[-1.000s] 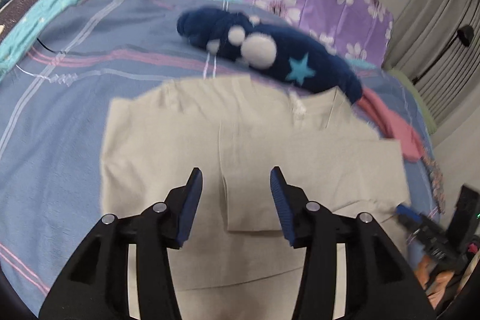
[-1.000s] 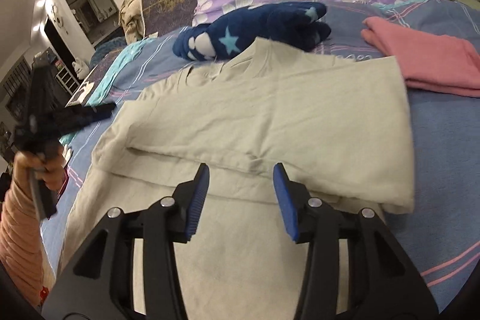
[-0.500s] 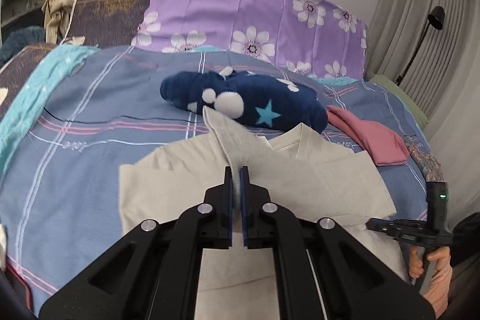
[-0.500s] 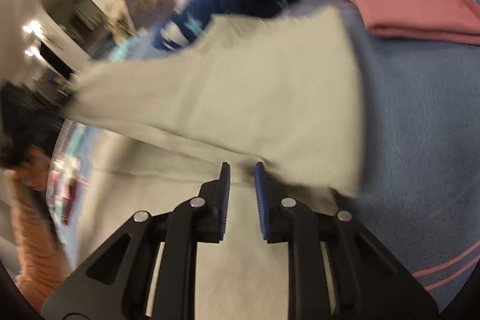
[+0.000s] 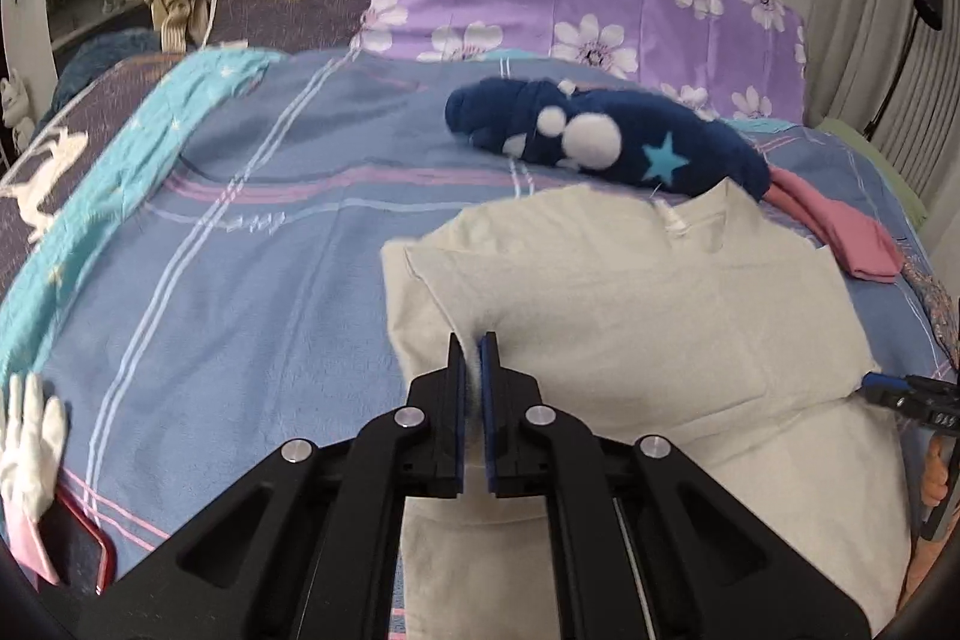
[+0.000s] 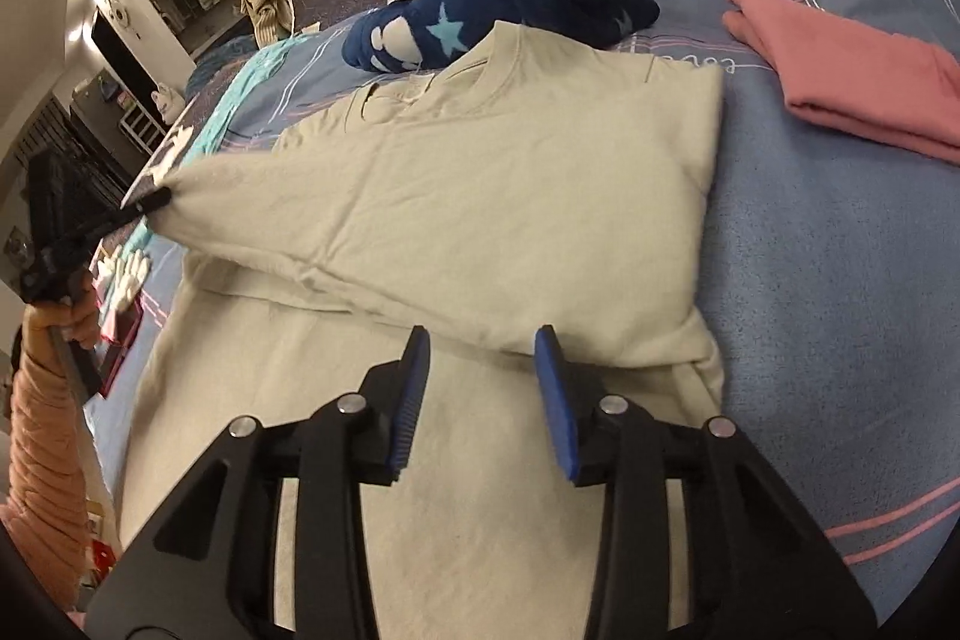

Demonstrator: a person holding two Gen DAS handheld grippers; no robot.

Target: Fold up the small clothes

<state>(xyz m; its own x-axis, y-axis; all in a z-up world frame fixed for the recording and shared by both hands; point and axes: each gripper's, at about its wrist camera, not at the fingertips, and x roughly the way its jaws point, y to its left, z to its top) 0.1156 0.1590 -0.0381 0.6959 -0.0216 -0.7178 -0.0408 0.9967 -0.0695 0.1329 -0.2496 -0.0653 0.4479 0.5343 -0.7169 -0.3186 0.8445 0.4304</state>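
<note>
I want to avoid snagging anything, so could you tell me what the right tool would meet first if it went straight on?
Most likely the folded-over edge of the beige T-shirt, just ahead of the open right tool; depth is hard to judge in this fisheye view.

Left wrist view: low over the bed (image 5: 228,292), close behind the left tongs (image 5: 471,358), facing the purple floral pillow (image 5: 576,10) at the headboard. Right wrist view: same low, close stance behind the right tongs (image 6: 481,358), from the bed's right side, angled left toward a doorway. Shared by both: beige shirt (image 5: 648,304) (image 6: 480,196), navy star plush (image 5: 600,148) (image 6: 504,10), pink folded cloth (image 5: 840,232) (image 6: 852,76). Left tongs also seen at far left of the right view.
</note>
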